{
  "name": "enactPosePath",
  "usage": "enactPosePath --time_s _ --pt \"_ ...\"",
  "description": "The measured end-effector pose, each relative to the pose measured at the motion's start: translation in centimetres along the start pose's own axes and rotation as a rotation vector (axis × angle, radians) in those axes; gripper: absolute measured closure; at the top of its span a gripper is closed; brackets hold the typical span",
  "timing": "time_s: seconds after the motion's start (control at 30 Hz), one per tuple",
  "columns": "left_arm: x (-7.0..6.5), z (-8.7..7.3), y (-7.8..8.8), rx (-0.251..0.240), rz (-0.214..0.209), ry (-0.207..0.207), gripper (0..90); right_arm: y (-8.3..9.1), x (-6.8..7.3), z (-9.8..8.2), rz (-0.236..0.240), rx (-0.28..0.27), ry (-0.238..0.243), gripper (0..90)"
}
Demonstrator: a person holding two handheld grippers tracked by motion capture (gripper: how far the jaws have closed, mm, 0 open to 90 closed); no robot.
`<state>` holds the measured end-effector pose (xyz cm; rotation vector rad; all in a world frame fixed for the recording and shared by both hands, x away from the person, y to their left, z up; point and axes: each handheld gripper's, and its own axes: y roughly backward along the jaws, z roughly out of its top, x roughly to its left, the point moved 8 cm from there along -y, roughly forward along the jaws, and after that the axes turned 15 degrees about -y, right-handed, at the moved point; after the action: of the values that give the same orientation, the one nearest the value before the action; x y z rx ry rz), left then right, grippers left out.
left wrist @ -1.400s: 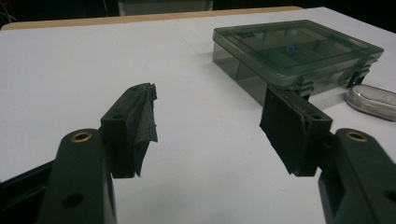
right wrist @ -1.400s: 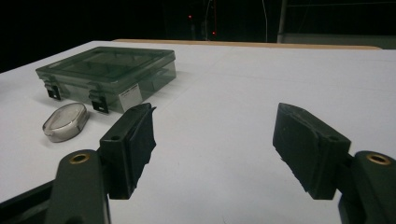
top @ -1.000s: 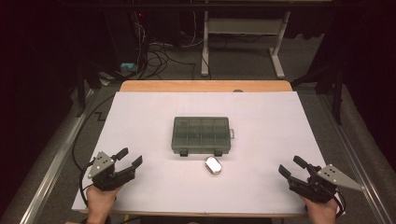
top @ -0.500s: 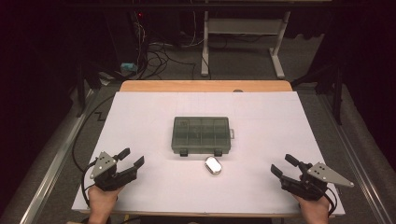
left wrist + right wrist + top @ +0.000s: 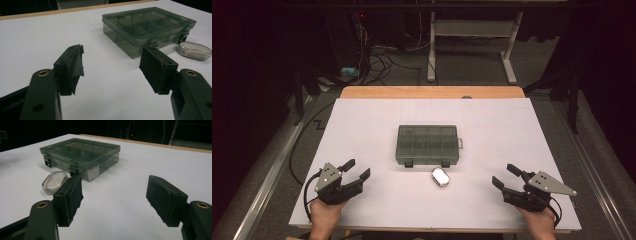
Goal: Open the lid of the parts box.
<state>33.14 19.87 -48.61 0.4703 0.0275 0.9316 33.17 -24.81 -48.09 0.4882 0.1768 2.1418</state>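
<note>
Jaws of left gripper (image 5: 356, 170): wide apart, nothing between pads. Jaws of right gripper (image 5: 505, 176): wide apart, likewise empty. Compartment box (image 5: 428, 144): lid closed, latches facing the person, mid-table, well apart from both grippers. Small oval case (image 5: 441, 177): just beside the box's latch side, nearer the right latch, on white table (image 5: 362, 125).

It looked like a lab. Loose cables (image 5: 382, 55) trailed over grey carpet (image 5: 472, 70) behind a white-covered table (image 5: 362, 130), beside a metal desk frame (image 5: 472, 40).
</note>
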Motion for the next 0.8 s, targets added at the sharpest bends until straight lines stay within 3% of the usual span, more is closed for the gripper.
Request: enactPosePath --time_s 0.8 --pt "-0.6 0.4 -1.1 0.013 -0.024 -0.014 35.7 -2.5 1.0 0.0 0.027 0.03 0.013 29.7"
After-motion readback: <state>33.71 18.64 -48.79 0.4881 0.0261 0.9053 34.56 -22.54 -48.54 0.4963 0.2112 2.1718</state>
